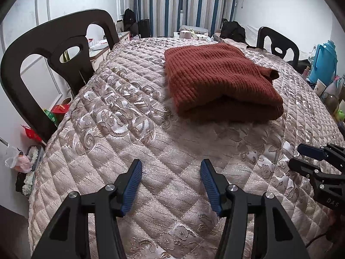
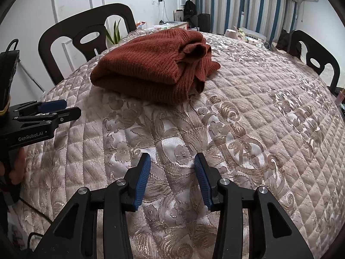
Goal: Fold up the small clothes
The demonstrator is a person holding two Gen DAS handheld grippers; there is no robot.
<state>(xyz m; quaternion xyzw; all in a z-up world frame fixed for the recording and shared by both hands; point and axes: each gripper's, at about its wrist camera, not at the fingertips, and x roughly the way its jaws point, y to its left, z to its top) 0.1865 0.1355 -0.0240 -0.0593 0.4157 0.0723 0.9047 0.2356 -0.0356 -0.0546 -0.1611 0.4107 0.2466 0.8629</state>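
Note:
A rust-red knit sweater (image 1: pixel 217 79) lies folded in a thick bundle on the quilted table cover (image 1: pixel 129 142); it also shows in the right wrist view (image 2: pixel 151 69), with a sleeve cuff sticking up on its right side. My left gripper (image 1: pixel 171 168) is open and empty, above the cover well short of the sweater. My right gripper (image 2: pixel 172 161) is open and empty, also short of the sweater. Each gripper shows in the other's view: the right one at the right edge (image 1: pixel 310 157), the left one at the left edge (image 2: pixel 64 110).
Dark chairs stand at the table's far left (image 1: pixel 49 49) and far right (image 1: pixel 278 43). A blue thermos (image 1: pixel 323 62) and small bottles stand at the right. Bags and boxes lie on the floor at the left (image 1: pixel 25 161). Striped curtains (image 1: pixel 183 4) hang behind.

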